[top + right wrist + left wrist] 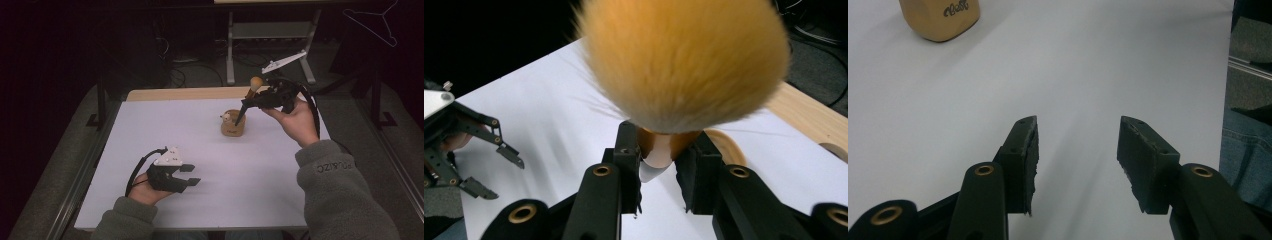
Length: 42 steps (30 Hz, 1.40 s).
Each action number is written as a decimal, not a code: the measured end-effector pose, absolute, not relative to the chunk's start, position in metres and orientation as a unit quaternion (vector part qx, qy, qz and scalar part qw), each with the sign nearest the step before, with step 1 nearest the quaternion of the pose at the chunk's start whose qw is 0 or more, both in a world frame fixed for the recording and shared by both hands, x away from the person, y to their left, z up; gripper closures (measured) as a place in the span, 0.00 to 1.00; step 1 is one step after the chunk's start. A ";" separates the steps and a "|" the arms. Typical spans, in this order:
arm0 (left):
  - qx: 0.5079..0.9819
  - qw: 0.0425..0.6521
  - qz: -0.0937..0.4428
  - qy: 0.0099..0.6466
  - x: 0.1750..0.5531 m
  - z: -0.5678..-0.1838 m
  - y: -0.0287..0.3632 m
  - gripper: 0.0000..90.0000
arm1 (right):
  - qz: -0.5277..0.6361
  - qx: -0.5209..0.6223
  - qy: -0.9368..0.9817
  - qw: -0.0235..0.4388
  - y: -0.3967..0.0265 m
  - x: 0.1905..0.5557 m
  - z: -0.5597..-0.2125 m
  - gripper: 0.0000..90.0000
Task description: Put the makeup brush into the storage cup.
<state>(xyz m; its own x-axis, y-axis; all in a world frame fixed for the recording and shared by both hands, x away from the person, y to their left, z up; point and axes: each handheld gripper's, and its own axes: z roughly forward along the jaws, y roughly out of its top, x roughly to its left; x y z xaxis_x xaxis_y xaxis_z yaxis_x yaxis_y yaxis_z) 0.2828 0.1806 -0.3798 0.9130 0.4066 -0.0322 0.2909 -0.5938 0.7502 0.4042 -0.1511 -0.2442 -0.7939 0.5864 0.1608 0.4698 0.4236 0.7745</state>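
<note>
Two grippers work over a white table [150, 130]. The right gripper [248, 100], raised above the far middle of the table, is clamped on a brush [248, 98]: its jaws pinch the copper collar just under the orange bristles [684, 60], and the dark handle slants down toward a tan wooden holder [233, 125]. The handle's tip sits at the holder's top; whether it is inside cannot be told. The holder stands upright on the table's far middle, with another small brush head showing at its rim. The left gripper [190, 175] rests low near the table's front left, jaws spread wide with nothing between them, well apart from the holder [940, 17].
</note>
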 end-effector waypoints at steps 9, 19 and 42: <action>0.886 0.409 0.067 0.206 0.282 -0.380 0.181 0.56 | 0.430 0.329 0.837 0.077 -0.148 0.419 -0.231 0.80; 0.884 0.414 0.070 0.205 0.282 -0.379 0.183 0.56 | 0.422 0.350 0.832 0.086 -0.147 0.436 -0.231 0.80; 0.883 0.416 0.067 0.208 0.283 -0.380 0.184 0.55 | 0.417 0.401 0.810 0.093 -0.148 0.458 -0.245 0.80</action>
<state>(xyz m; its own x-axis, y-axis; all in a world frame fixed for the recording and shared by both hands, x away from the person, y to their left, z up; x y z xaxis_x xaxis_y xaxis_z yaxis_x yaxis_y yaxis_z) 0.2827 0.1844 -0.3798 0.9047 0.4226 -0.0545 0.3111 -0.5678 0.7621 0.4576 -0.1485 -0.2448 -0.6607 0.7276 0.1845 0.5733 0.3305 0.7497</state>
